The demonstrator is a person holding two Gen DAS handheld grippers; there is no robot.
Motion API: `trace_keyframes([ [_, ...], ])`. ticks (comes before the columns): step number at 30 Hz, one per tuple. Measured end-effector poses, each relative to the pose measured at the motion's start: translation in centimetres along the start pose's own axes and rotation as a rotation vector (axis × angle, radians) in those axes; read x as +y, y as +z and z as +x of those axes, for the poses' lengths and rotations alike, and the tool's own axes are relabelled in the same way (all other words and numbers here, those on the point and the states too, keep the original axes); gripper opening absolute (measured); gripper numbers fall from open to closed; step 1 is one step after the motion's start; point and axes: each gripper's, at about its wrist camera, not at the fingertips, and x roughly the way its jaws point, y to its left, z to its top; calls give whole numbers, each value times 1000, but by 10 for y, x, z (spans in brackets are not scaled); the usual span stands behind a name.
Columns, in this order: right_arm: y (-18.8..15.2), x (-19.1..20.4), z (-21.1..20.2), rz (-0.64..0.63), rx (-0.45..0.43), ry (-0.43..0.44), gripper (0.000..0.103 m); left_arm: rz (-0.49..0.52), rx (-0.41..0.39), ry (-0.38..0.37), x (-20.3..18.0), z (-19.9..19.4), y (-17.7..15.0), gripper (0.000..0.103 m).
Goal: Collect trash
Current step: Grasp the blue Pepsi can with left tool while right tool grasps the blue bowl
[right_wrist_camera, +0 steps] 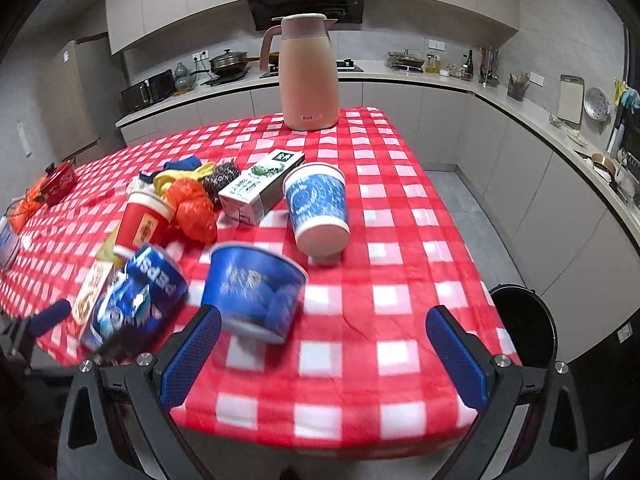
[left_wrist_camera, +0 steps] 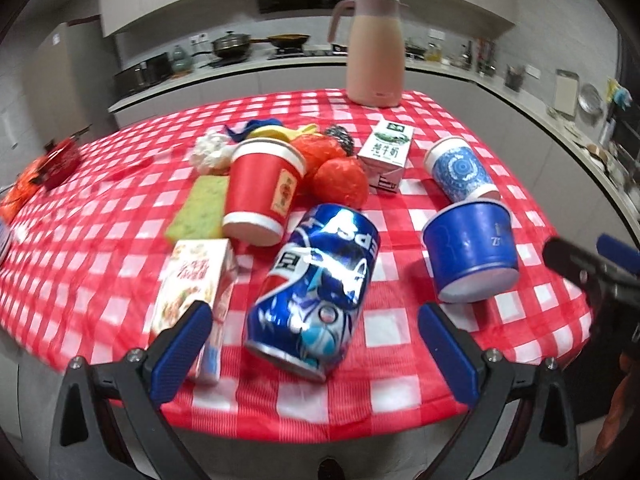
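Observation:
A dented blue Pepsi can (left_wrist_camera: 316, 288) lies on the red checked tablecloth (left_wrist_camera: 400, 332), just ahead of my open left gripper (left_wrist_camera: 316, 354) and between its fingers' lines. Left of it lies a small pale carton (left_wrist_camera: 192, 284), touching the left fingertip. A blue paper bowl (right_wrist_camera: 252, 292) lies on its side just beyond the left finger of my open right gripper (right_wrist_camera: 324, 360), which is empty. Farther back lie a red paper cup (left_wrist_camera: 260, 188), a blue-patterned cup (right_wrist_camera: 318, 208), a milk carton (right_wrist_camera: 260, 188) and an orange plastic bag (right_wrist_camera: 192, 210).
A black trash bin (right_wrist_camera: 524, 320) stands on the floor right of the table's near corner. A pink jug (right_wrist_camera: 308, 72) stands at the far edge. A green sponge (left_wrist_camera: 200, 208), steel scourer (right_wrist_camera: 222, 178) and a red pot (right_wrist_camera: 60, 182) also sit on the table. Kitchen counters line the back.

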Motion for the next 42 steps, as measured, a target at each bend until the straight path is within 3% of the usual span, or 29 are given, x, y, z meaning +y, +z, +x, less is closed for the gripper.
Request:
trace_keyframes([
  [6, 14, 14, 20, 25, 19, 2, 103, 52, 29, -74, 2, 19, 9, 93],
  [12, 16, 21, 43, 52, 66, 16, 103, 84, 43, -125, 5, 35, 9, 73],
  [22, 11, 31, 73, 73, 140, 77, 103, 74, 22, -184, 10, 35, 7, 68],
  [24, 9, 31, 77, 82, 150, 94, 99, 69, 22, -187, 10, 36, 8, 68],
  [26, 8, 30, 79, 85, 161, 131, 83, 64, 24, -182, 9, 38, 9, 69],
  [34, 7, 35, 81, 56, 167, 130, 83, 60, 63, -196, 3, 51, 8, 67],
  [42, 2, 27, 74, 81, 142, 143, 79, 31, 23, -221, 7, 42, 7, 66],
])
